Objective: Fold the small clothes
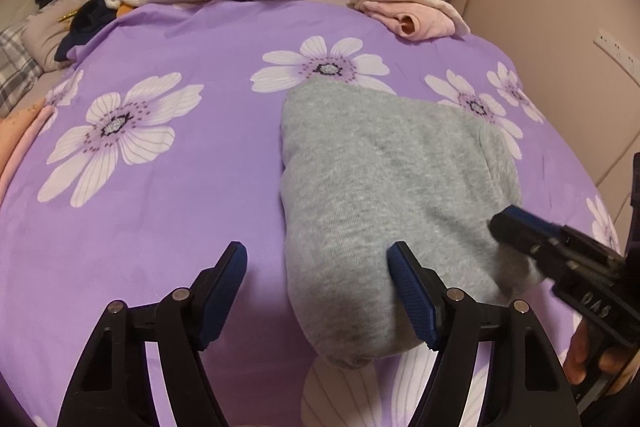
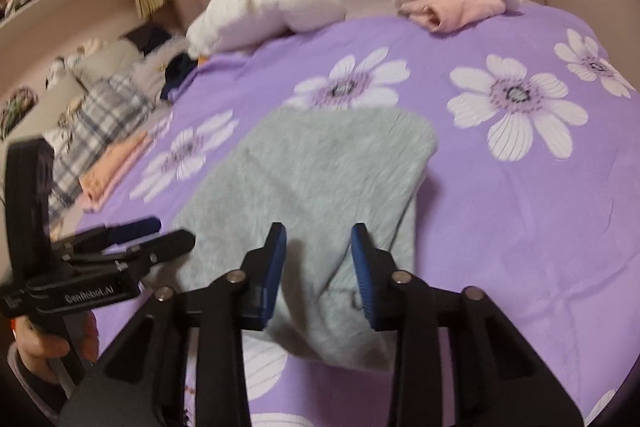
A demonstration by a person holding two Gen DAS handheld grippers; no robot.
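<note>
A: Two grippers are seen over one grey garment (image 1: 384,195), laid partly folded on the purple floral bedsheet (image 1: 180,187). Left gripper (image 1: 318,291): jaws spread wide, nothing held. Right gripper (image 2: 319,269): jaws parted too, fabric beneath, not pinched.

B: Risk noted?

A: Only the top layer could be caught, so the fold would be dragged open. The sheet might be pinched along with it.

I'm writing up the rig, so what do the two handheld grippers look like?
Both the left gripper and right gripper have matte black plastic arms with silver pivot pins and ribbed blue finger pads. White "GenRobot.AI" lettering marks the left gripper's body. No cables are visible.
</note>
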